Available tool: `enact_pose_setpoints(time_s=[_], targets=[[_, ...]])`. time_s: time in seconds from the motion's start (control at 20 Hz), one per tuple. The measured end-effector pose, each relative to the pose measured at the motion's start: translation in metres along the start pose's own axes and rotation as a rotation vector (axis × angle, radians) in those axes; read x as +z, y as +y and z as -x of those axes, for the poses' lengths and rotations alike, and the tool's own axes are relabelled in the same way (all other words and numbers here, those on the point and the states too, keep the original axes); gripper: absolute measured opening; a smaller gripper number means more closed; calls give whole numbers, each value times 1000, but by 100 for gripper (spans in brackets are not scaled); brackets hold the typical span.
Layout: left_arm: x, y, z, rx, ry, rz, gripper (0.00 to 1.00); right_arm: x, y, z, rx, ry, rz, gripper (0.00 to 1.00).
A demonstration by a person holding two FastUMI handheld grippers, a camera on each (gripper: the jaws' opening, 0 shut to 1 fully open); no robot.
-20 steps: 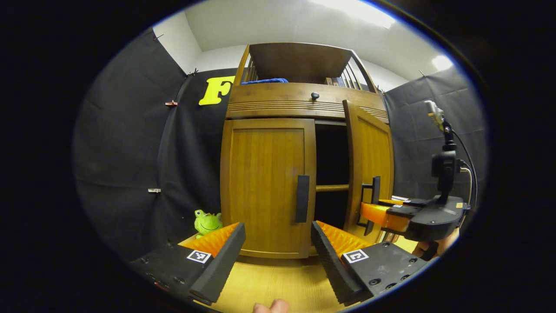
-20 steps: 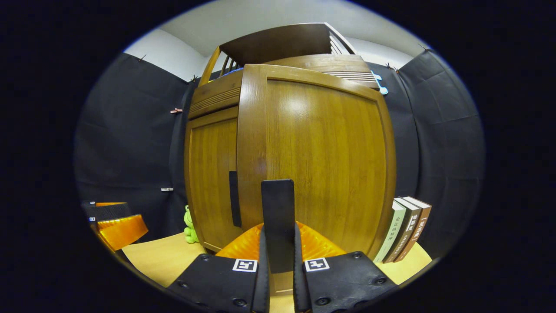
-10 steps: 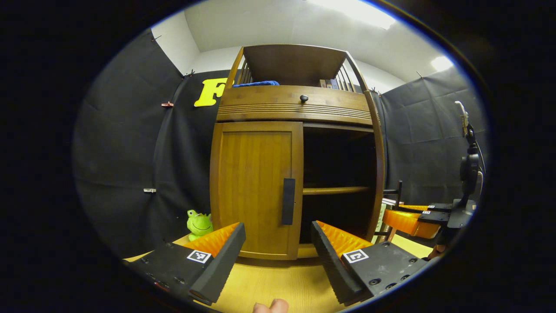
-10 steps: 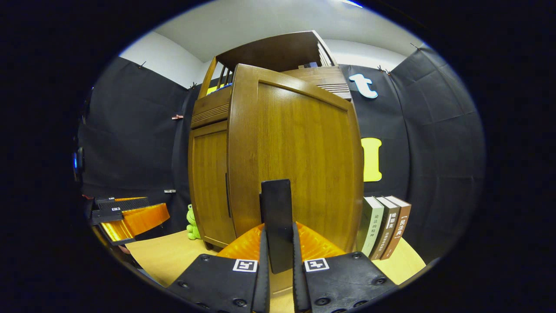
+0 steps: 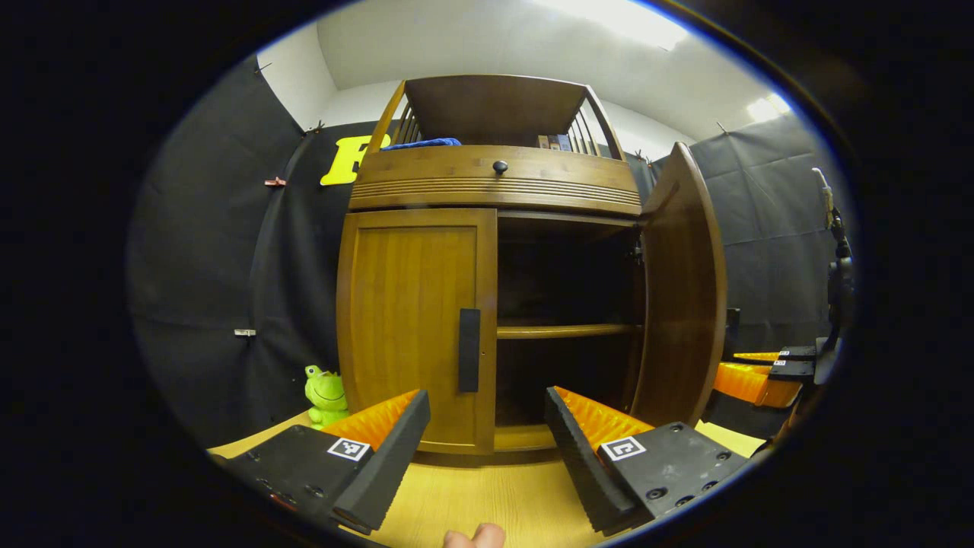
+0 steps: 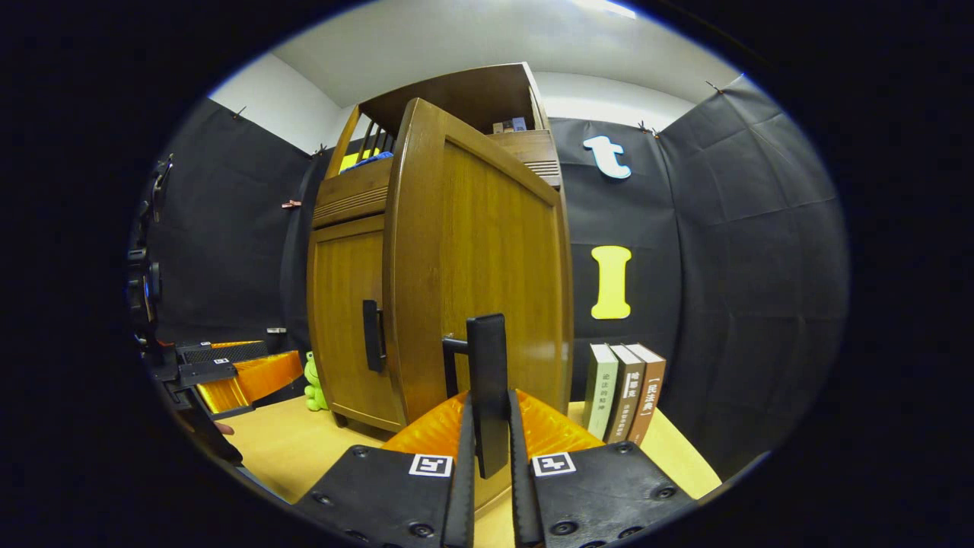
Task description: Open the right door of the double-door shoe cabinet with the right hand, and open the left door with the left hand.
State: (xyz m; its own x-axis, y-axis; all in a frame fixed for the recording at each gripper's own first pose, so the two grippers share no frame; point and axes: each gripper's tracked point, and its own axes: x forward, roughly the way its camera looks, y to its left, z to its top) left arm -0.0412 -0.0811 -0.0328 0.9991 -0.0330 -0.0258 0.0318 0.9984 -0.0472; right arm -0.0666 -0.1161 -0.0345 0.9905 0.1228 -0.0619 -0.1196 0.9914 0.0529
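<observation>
Already half the job looks done. The right door (image 5: 679, 289) stands swung wide at the right of the left gripper view, edge toward the camera, and behind it the dark inside of the cabinet (image 5: 494, 179) shows with one shelf (image 5: 567, 331) across the middle. In the right gripper view the right gripper (image 6: 487, 449) sits at bottom centre with both fingers clamped on that door's handle (image 6: 487, 380), so the door is open but not yet let go.

The left door (image 5: 415, 327) is flat shut, left of centre in the left gripper view, its handle (image 5: 469, 350) untouched. The left gripper (image 5: 487, 449) hangs low in front of it with its jaws spread wide and nothing between them, well short of the handle.

What is left, I'd say: release the right handle, bring the left gripper up to its handle, close on it and pull. Whether the right door has reached its full swing is hard to tell through the fisheye bend.
</observation>
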Motion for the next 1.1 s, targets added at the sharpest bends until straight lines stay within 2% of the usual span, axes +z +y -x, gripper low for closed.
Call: enact_pose_setpoints(time_s=[0.25, 0.35, 0.6, 0.8, 0.85, 0.9, 1.0, 1.05, 1.1], targets=[[1, -15, -2, -16, -2, 3, 93, 6, -48, 9, -99, 2, 13, 22], [1, -20, -4, -20, -3, 6, 94, 8, -63, 13, -106, 1, 2, 18], [1, -32, -10, -30, 2, -2, 95, 13, -98, 22, -135, -3, -20, 18], [-2, -39, -16, -37, 8, -7, 93, 12, -104, 25, -142, -1, -18, 18], [-3, -39, -17, -36, 11, -11, 93, 12, -106, 27, -154, -1, -1, 28], [-6, -39, -19, -34, 15, -14, 95, 12, -109, 29, -172, -3, 14, 8], [-7, -37, -23, -32, 23, -17, 94, 12, -118, 35, -218, -4, 22, 8], [-8, -36, -23, -31, 24, -17, 93, 14, -122, 38, -230, -7, 14, 19], [-7, -36, -24, -29, 23, -17, 93, 15, -123, 41, -235, -10, -3, 21]])
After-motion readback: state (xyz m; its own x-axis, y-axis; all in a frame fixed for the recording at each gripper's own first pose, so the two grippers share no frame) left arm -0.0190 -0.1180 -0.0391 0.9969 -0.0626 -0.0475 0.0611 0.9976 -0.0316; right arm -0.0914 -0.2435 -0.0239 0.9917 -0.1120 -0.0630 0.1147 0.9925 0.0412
